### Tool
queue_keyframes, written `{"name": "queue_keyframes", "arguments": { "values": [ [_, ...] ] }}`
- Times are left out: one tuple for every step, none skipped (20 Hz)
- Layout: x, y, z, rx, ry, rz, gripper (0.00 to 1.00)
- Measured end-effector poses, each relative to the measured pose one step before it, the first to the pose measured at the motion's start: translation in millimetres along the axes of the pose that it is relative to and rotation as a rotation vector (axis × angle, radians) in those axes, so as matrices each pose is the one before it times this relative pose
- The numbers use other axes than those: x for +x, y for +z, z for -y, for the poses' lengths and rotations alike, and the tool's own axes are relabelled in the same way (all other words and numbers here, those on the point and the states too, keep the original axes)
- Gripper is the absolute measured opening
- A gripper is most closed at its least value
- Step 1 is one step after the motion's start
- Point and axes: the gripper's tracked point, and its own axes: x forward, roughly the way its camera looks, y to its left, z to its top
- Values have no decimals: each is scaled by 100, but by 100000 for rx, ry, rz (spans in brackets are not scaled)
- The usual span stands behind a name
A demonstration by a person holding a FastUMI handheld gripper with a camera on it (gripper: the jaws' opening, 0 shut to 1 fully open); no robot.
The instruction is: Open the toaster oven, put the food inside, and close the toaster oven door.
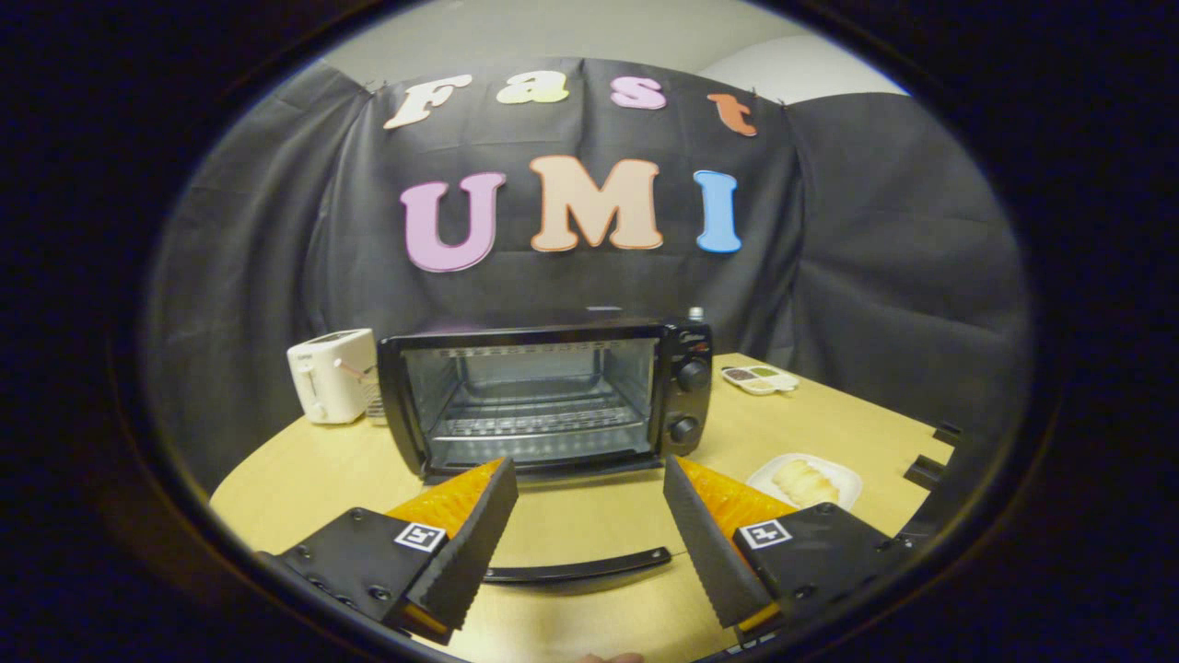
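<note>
The black toaster oven (553,396) stands on the wooden table (304,479), just beyond my fingers. Its door is folded down flat toward me, and the door handle (580,566) lies low between the fingers. The inside with its wire rack (539,422) is bare. The food, pale slices on a white plate (806,481), sits to the right of the oven, just past my right finger (705,543). My gripper (589,471) is open and holds nothing; its fingers stand wide apart above the lowered door.
A white toaster (330,374) stands left of the oven near the table's back edge. A small white divided dish (761,378) lies behind the oven's right side. Black cloth walls close in the booth behind the table.
</note>
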Motion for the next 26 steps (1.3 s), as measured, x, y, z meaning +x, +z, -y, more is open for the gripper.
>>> {"name": "queue_keyframes", "arguments": {
  "values": [
    [278, 145, 1145, 194, -2269, 258, 99],
    [324, 103, 1285, -359, -2358, -213, 99],
    [346, 18, 1133, -563, -2222, -342, 99],
    [429, 34, 1069, -450, -1906, -630, 99],
    [417, -127, 987, -629, -1461, -558, 99],
    [512, 49, 995, -740, -1948, -104, 99],
    [624, -79, 940, -638, -1568, -373, 99],
    [611, -124, 669, -173, -753, -668, 99],
    [546, -290, 694, 199, -741, -1112, 99],
    [622, -464, 719, 232, -624, -1286, 99],
    [649, -304, 875, 251, -1196, -1156, 99],
    [731, -494, 1016, 280, -1339, -1204, 99],
    [553, -417, 947, 376, -1358, -1368, 99],
    [794, -492, 1035, 654, -1774, -1280, 99],
    [612, -456, 849, 695, -1401, -1314, 99],
    [544, -465, 877, 793, -1473, -1264, 99],
    [664, -287, 784, 689, -1111, -988, 100],
    [684, -298, 695, 406, -823, -1257, 100],
    [740, -456, 635, 48, -873, -1209, 100],
    [723, -442, 625, -274, -806, -1791, 100],
    [789, -456, 725, -573, -1284, -1740, 100],
    [610, -426, 754, -741, -1428, -1645, 100],
    [427, -432, 658, -472, -858, -1695, 100],
    [413, -321, 357, 148, -177, -1149, 100],
    [314, -369, 284, 566, 454, -986, 100],
    [319, -280, 102, 508, 594, -1055, 100]
  ]
}}
